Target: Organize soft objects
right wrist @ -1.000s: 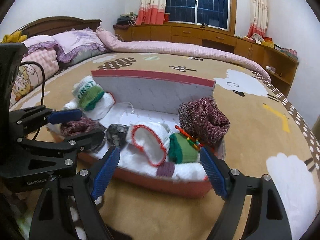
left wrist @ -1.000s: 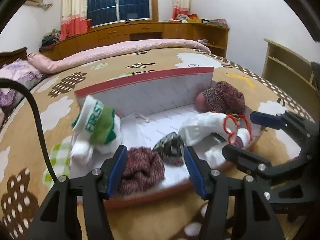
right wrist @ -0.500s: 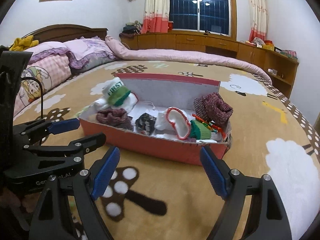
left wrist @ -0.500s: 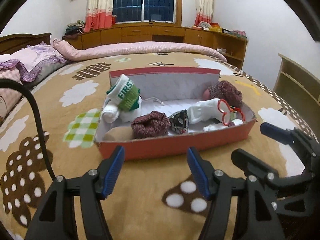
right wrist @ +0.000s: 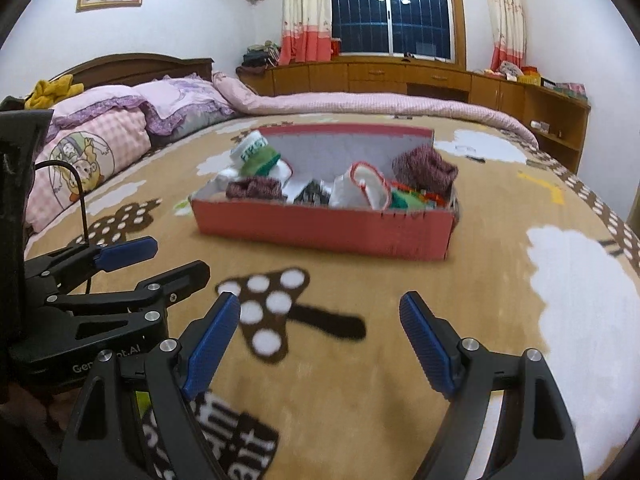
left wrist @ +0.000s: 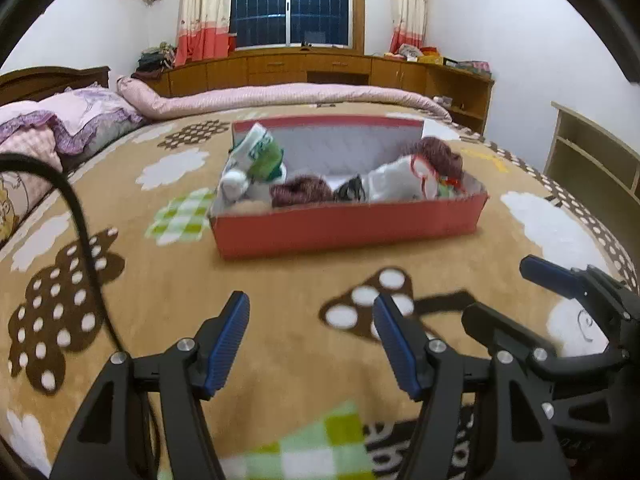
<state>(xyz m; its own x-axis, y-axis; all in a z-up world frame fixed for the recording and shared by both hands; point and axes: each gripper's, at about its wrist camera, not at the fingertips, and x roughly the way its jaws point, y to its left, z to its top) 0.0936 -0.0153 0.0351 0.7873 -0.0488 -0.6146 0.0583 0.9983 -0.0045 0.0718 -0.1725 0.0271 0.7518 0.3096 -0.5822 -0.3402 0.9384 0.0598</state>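
A red cardboard box [left wrist: 348, 226] [right wrist: 324, 228] sits on the brown patterned blanket, well ahead of both grippers. Inside lie several rolled socks: a white and green pair [left wrist: 260, 156] [right wrist: 256, 154] at the left end, a maroon knit pair [left wrist: 300, 196] [right wrist: 254, 189] near the front wall, another maroon pair [left wrist: 434, 154] [right wrist: 426, 168] at the right, and a white sock with red trim [left wrist: 400, 178] [right wrist: 366, 188]. My left gripper [left wrist: 310, 334] is open over bare blanket with nothing between its fingers. My right gripper [right wrist: 320, 334] is open too, likewise over blanket.
The blanket [left wrist: 280, 300] covers a wide bed. Pillows [right wrist: 100, 136] lie at the left by a wooden headboard. A rolled pink quilt [left wrist: 288, 98] runs along the far side. Wooden cabinets [right wrist: 400, 76] line the wall under the window. A black cable [left wrist: 80, 216] loops at the left.
Both grippers have pulled back from the box, which was right under the fingertips and now lies farther off. The socks stay inside it. Neither gripper holds anything.
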